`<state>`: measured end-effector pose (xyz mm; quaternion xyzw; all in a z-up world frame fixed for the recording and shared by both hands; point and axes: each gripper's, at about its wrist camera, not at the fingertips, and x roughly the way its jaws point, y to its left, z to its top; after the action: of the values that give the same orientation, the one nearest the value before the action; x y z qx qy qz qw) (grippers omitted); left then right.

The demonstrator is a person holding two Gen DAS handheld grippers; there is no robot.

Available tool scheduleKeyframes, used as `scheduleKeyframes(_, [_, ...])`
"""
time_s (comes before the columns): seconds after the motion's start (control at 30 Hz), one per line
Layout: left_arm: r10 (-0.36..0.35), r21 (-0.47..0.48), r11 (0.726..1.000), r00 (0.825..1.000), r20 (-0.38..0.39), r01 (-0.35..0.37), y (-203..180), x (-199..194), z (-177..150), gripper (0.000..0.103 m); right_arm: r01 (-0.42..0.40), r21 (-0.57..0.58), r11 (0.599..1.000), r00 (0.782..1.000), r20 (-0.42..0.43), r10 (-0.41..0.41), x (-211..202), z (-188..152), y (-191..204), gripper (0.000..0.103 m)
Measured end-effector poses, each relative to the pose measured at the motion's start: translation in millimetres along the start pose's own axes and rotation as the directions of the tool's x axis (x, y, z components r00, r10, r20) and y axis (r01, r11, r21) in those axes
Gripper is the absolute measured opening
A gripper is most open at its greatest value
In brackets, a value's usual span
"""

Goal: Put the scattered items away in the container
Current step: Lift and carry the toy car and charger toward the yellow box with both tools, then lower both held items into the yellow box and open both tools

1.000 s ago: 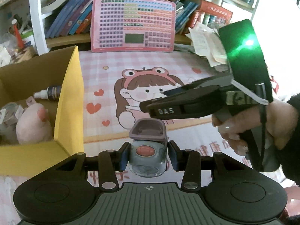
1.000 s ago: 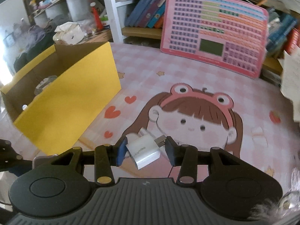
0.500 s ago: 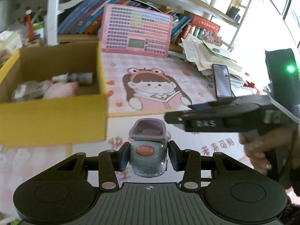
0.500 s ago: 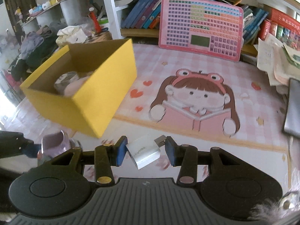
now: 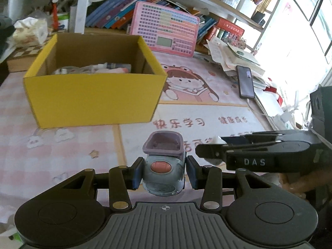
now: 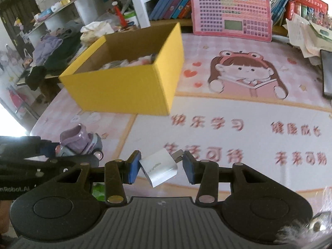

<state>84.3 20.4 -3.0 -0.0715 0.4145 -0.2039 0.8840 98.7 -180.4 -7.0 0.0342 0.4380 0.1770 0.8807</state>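
Box (image 5: pixel 93 99) sits ahead of both sets of jaws, up-left of the left ones, w/ bare worktop (image 5: pixel 62 145) between; open top faces up, a few items already inside.

Left gripper (image 5: pixel 165 173): jaws pinching a toy car (image 5: pixel 164 172) by its sides, purple bucket end pointing fwd toward the box. Car's long axis runs along the jaws' pointing line, so it would go in nose first.

Right gripper (image 6: pixel 161 166): jaws pinching a white charger (image 6: pixel 158 167), held skewed, its metal plug end toward the right pad. In the right wrist view the box (image 6: pixel 124 87) lies ahead and left of the jaws, near corner facing them.

Both loads are off the worktop, neither is over the box yet. Left jaws look nearer, prob. first to drop. Next move, as I judge it: carry fwd and up over the near wall, then release. Risk: clipping that wall, since the rim stands above both loads in view. Right gripper sits just beside the left one, so the two could crowd at the rim.
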Motion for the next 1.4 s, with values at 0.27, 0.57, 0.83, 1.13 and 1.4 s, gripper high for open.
scheduleKeyframes(0.27, [0.028, -0.014, 1.0, 1.0, 0.014, -0.028, 25.9, -21.4, -13.3, 0.042, -0.02, -0.012, 1.0, 1.0, -0.001, 0.02, -0.9, -8.4, 37.3, 0.042])
scheduleKeyframes(0.57, [0.073, -0.065, 0.995, 0.996, 0.044, -0.07, 55.9, -45.7, -23.7, 0.042, -0.052, -0.108, 0.993, 0.999, -0.011, 0.051, 4.2, -7.0, 76.5, 0.042])
scheduleKeyframes(0.83, [0.103, -0.105, 0.99, 0.991, 0.087, -0.094, 73.4, -61.9, -24.9, 0.042, -0.07, -0.181, 0.981, 0.998, -0.013, 0.069, 9.9, 3.5, 102.9, 0.042])
scheduleKeyframes(1.13, [0.123, -0.127, 0.986, 0.986, 0.114, -0.108, 85.9, -65.6, -13.2, 0.042, -0.081, -0.216, 0.973, 0.997, -0.014, 0.08, 17.3, 19.3, 115.8, 0.042])
scheduleKeyframes(1.4, [0.122, -0.062, 0.992, 0.972, 0.2, -0.112, 88.5, -53.9, 40.5, 0.042, -0.051, -0.235, 0.971, 0.993, 0.088, 0.073, 20.5, 69.8, 105.0, 0.042])
